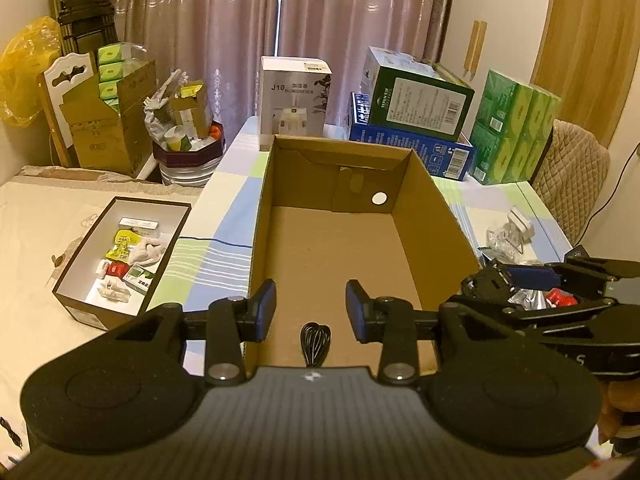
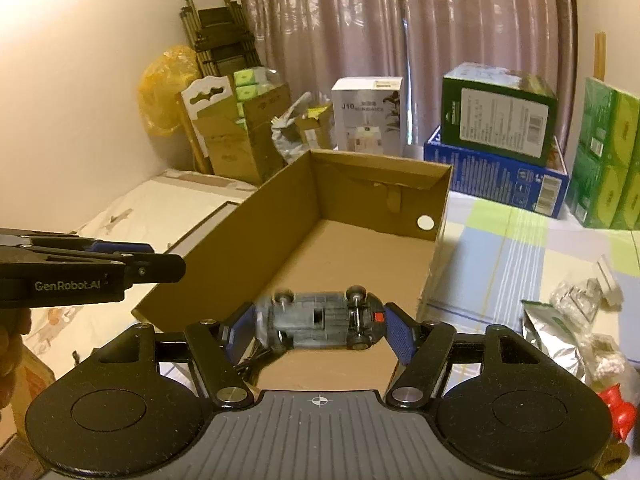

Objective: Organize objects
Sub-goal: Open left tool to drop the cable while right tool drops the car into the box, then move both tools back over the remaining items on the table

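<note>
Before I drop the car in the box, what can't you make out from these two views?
- Toy car, right wrist view: blurred and underside up, so its body is unseen and pad contact is uncertain.
- Black whisk, left wrist view: its handle is cut off by the left gripper body.
- Box near end: covered by gripper bodies in both views.
- Right gripper, left wrist view: its load is hidden by its own fingers.

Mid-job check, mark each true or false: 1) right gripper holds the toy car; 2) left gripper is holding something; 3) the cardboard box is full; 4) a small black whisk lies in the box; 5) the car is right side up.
1) True: the right gripper is shut on the toy car.
2) False: the left gripper is open, with nothing between its fingers.
3) False: the cardboard box is nearly bare inside.
4) True: the black whisk lies at its near end.
5) False: its underside and wheels face the camera.
</note>
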`<state>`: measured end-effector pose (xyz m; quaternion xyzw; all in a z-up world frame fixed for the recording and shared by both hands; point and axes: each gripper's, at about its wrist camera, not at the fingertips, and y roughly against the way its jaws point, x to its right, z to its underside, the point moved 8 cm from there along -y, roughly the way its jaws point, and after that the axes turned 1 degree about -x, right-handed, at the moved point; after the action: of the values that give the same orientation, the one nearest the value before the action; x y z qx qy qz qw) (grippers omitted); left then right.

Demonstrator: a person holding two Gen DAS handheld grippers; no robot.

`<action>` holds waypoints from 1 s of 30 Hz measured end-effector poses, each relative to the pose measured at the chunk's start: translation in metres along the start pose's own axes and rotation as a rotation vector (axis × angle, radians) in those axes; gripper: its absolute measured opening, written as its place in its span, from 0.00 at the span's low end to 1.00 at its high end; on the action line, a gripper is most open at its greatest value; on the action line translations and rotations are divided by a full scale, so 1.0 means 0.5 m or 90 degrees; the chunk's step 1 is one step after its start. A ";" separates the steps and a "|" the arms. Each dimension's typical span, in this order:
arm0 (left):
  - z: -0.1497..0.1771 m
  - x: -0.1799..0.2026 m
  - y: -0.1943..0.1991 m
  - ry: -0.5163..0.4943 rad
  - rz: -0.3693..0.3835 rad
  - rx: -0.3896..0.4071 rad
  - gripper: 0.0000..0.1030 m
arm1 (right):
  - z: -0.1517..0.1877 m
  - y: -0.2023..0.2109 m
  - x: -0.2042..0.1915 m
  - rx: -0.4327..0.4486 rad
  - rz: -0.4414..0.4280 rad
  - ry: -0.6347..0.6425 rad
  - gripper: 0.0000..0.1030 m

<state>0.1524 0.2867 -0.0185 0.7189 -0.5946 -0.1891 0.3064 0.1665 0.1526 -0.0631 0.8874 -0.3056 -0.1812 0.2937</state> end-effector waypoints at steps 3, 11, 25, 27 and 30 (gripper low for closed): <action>0.002 -0.003 0.008 0.004 -0.003 0.002 0.35 | -0.001 0.005 0.000 0.009 0.002 -0.001 0.76; 0.011 0.002 0.032 0.014 -0.001 0.007 0.37 | -0.002 0.033 0.001 0.019 0.006 0.001 0.77; 0.020 0.086 0.103 -0.007 0.029 0.026 0.37 | 0.047 0.184 0.038 0.055 0.041 -0.052 0.77; 0.026 0.105 0.111 -0.012 0.037 0.027 0.37 | 0.072 0.212 0.054 0.057 0.054 -0.067 0.77; 0.037 0.140 0.120 -0.018 0.051 0.026 0.38 | 0.116 0.257 0.088 0.058 0.082 -0.097 0.77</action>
<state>0.1117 0.2087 0.0143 0.6977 -0.6311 -0.1747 0.2904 0.1142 0.0178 -0.0325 0.8621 -0.3911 -0.2147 0.2404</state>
